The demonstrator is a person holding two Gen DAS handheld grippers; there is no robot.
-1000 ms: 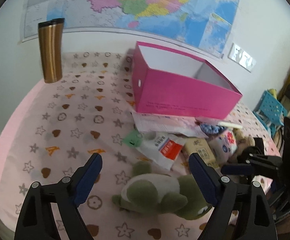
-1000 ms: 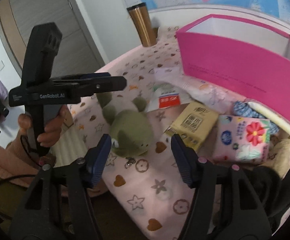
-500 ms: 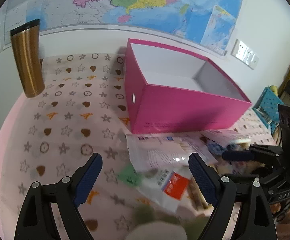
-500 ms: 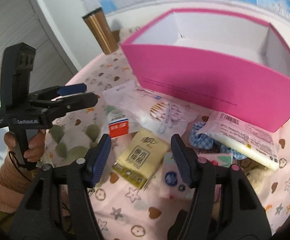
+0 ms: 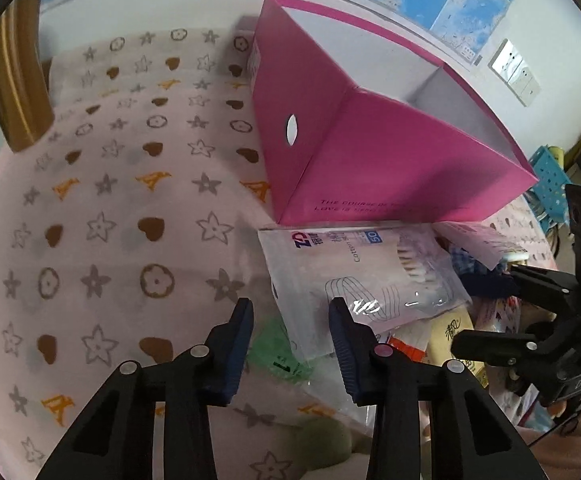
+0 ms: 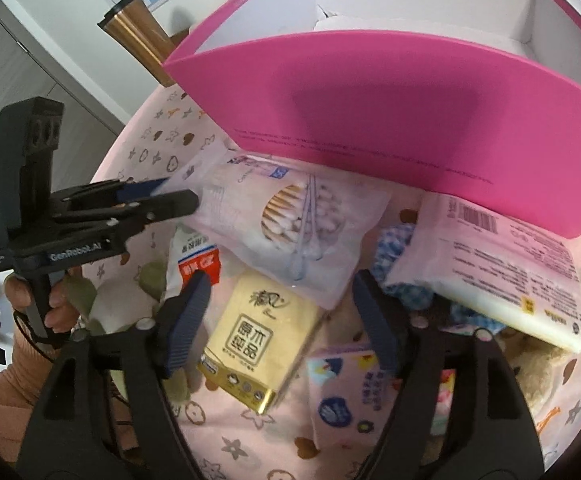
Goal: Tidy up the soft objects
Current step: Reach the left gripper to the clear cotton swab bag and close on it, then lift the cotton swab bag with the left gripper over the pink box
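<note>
closing on the near corner of the cotton swab bag [image 5: 374,276], the left gripper [image 5: 290,312] is seen narrowed, its jaws just drawn in, though a firm pinch cannot be confirmed. the bag lies against the pink box [image 5: 390,152]. the right gripper [image 6: 280,300] is held wide and empty over the yellow tissue pack [image 6: 254,336]. a lift into the box is called for next.

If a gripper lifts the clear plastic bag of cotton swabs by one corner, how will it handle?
The clear plastic bag of cotton swabs is thin film and already wrinkled, so it would probably sag. Its glossy surface may slip. The swabs look bunched together, so their weight would likely hang unevenly.
</note>
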